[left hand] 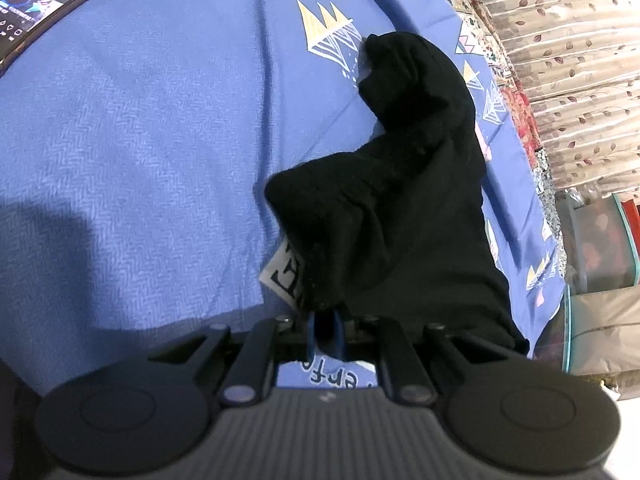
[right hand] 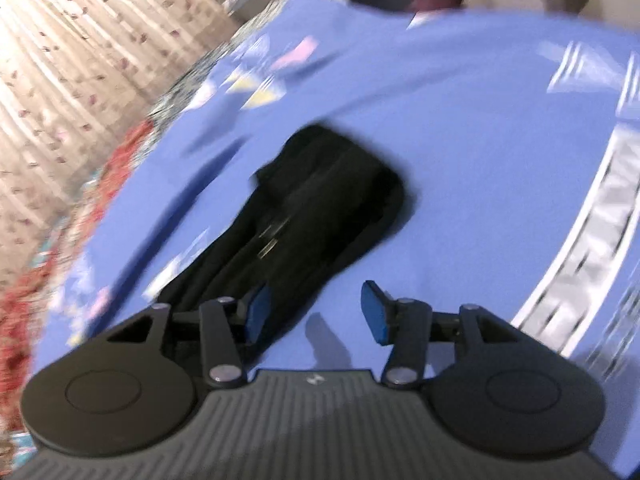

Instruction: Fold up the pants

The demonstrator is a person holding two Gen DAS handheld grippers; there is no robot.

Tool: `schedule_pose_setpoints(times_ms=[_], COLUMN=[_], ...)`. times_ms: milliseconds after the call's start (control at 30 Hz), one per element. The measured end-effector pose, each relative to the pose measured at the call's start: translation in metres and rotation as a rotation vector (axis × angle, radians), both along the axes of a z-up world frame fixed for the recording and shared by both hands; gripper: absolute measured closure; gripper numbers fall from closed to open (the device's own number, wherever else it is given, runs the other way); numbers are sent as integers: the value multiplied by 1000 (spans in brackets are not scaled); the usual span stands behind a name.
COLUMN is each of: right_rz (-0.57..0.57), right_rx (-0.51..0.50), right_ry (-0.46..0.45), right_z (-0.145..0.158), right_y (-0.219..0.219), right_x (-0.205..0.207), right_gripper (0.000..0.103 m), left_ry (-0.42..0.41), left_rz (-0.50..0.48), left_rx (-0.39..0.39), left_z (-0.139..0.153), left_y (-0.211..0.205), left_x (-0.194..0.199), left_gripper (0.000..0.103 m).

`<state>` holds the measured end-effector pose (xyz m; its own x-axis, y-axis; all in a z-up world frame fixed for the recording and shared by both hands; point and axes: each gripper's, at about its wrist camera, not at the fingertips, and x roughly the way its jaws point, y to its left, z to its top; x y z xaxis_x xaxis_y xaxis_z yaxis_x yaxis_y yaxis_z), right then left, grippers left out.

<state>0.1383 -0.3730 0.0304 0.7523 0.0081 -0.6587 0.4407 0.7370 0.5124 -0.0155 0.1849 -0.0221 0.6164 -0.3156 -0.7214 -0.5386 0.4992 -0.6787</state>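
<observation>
Black pants (left hand: 404, 184) lie bunched on a blue bedsheet (left hand: 140, 140) in the left wrist view, one end lifted toward the camera. My left gripper (left hand: 325, 320) is shut on the pants' near edge, beside a white label (left hand: 285, 278). The right wrist view is motion-blurred and shows the pants (right hand: 316, 204) as a long black strip on the sheet (right hand: 480, 160). My right gripper (right hand: 316, 314) is open, its blue pads (right hand: 376, 312) apart. Its left pad sits over the strip's near end. Nothing is pinched between them.
A floral quilt (left hand: 516, 96) and a patterned beige curtain (left hand: 576, 60) border the sheet on the right. A dark strip (left hand: 48, 4) lies at the top left corner. A grey band (right hand: 600, 216) crosses the sheet on the right in the right wrist view.
</observation>
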Motion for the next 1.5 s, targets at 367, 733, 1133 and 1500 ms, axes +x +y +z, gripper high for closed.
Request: schedule_pose_setpoints(times_ms=[367,733,1133,1500], right_rz=[323,-327,-66,-118], right_rx=[-644,-241,83,42], right_ry=[119,78,56,-19], right_z=[-5,63,17,53], right_y=[34,-181,-149,-155], right_x=[39,53,8,10], right_gripper=[64,55,46,96], left_ry=[8,9,14,-36], left_rz=[9,10,23,26], left_rx=[34,73,57,62], left_z=[8,17,18,36], left_y=[-9,-20,-18,-14], left_x=[-9,-10,-9,-15], left_gripper=[94,94,92,94])
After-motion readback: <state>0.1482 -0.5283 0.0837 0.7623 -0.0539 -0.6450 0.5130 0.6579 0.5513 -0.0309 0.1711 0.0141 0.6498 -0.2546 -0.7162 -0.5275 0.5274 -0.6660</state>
